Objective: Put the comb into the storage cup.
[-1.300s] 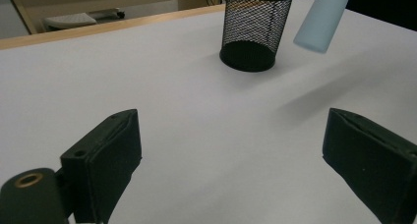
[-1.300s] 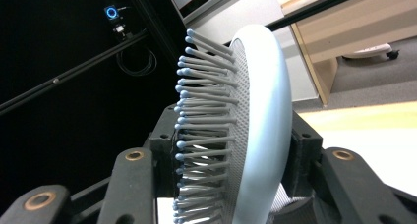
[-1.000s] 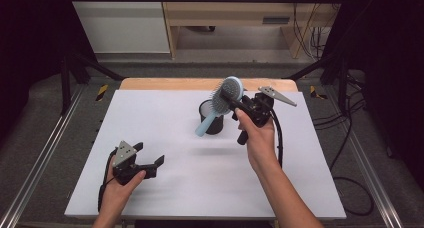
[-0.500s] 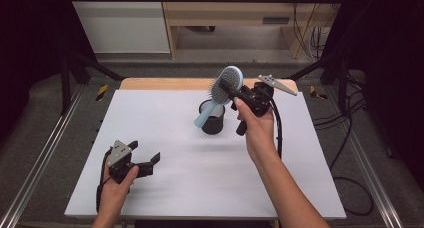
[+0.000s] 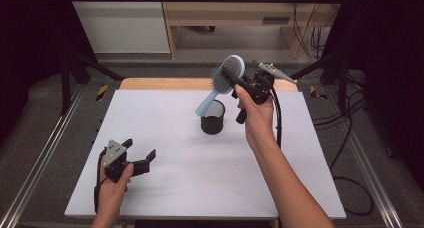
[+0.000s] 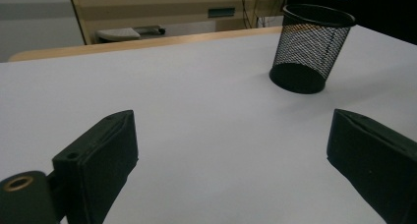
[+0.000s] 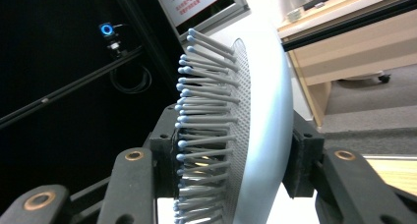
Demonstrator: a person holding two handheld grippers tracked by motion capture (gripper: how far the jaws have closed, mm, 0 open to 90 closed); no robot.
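Blue plastic hairbrush (image 5: 223,83) hangs in the air above a black mesh cup (image 5: 213,117) at the far middle of the white table (image 5: 175,198), its head clamped in the right gripper (image 5: 231,78) and its handle slanting down toward the cup's rim. In the right gripper view the jaws press on the brush head (image 7: 246,130) from both sides, one pad among the bristles, the other on the smooth back. That hold looks uneasy: bristles give under pressure, so the brush could twist or slide out, most likely as the handle is steered into the cup. The cup itself seems light and stands free, so a handle that catches the rim or wall would probably tip it or push it across the table. At the near left, the left gripper (image 5: 142,155) rests low with its jaws wide apart and nothing between them, well apart from the cup (image 6: 311,49) and too far to steady it.
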